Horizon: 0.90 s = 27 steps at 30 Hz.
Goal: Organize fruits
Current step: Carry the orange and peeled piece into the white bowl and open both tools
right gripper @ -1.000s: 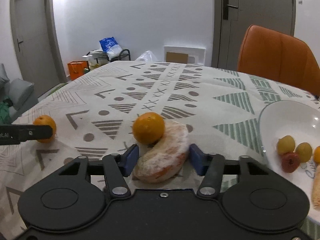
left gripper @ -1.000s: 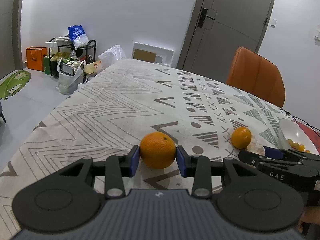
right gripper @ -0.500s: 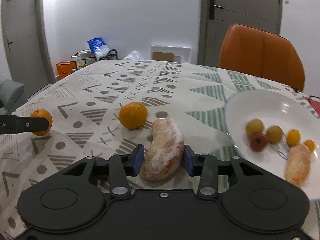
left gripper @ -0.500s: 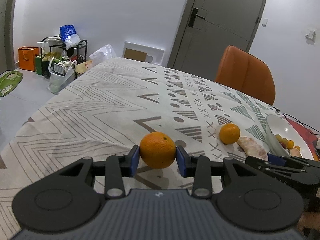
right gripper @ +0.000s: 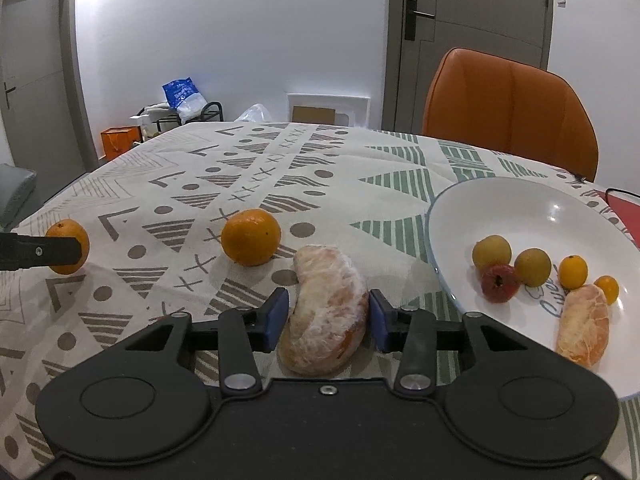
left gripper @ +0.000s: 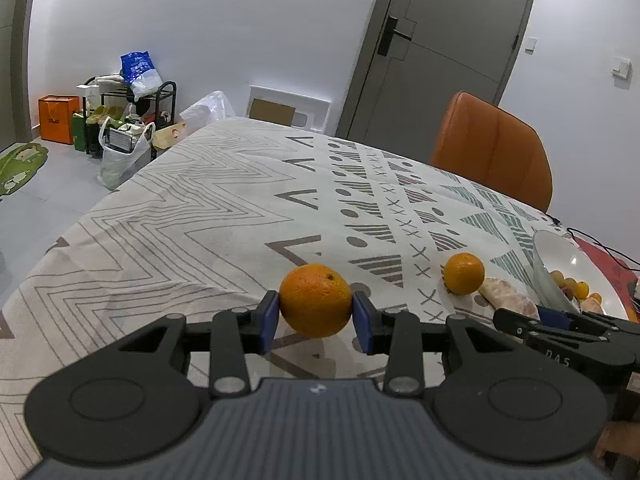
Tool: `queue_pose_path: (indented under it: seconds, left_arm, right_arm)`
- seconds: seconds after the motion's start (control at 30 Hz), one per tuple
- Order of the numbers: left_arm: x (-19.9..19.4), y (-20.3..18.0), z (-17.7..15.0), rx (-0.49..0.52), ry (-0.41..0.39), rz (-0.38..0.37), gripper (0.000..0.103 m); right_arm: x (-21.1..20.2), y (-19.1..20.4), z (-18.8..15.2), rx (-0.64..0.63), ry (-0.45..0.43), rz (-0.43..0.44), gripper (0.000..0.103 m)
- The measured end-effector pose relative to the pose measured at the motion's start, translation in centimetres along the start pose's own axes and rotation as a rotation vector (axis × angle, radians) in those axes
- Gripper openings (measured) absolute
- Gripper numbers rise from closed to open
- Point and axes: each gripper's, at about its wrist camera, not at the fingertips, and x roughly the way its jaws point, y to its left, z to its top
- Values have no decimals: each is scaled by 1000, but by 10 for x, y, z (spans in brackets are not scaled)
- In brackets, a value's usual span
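My left gripper (left gripper: 315, 322) is shut on an orange (left gripper: 315, 300) and holds it above the patterned tablecloth. My right gripper (right gripper: 327, 314) is shut on a peeled citrus wedge (right gripper: 326, 326), lifted just left of the white bowl (right gripper: 520, 208). The bowl holds several small fruits (right gripper: 532, 266) and another peeled wedge (right gripper: 584, 326). A second orange (right gripper: 251, 237) lies on the cloth ahead of the right gripper; it also shows in the left wrist view (left gripper: 464, 273). The held orange shows at the left of the right wrist view (right gripper: 68, 246).
An orange chair (right gripper: 508, 112) stands behind the table's far right side. A red mat and a cable (left gripper: 600, 254) lie past the bowl. The table's left edge (left gripper: 80, 216) drops to the floor, with bags and a rack (left gripper: 124, 120) by the wall.
Both grippers have lifted their fruit off the cloth. The right gripper closed on the wedge and carried it right toward the bowl, which now fills more of its view.
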Motion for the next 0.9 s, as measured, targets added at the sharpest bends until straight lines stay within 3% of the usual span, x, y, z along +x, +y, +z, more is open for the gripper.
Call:
queue_pose_path:
  seconds: [0.43, 0.9]
  left_arm:
    - [-9, -26, 9, 50, -27, -36, 38]
    - [-5, -69, 9, 110, -28, -104, 38]
  right_arm:
    - [-32, -9, 9, 27, -96, 26, 37]
    - [-63, -57, 0, 121, -152, -60, 37]
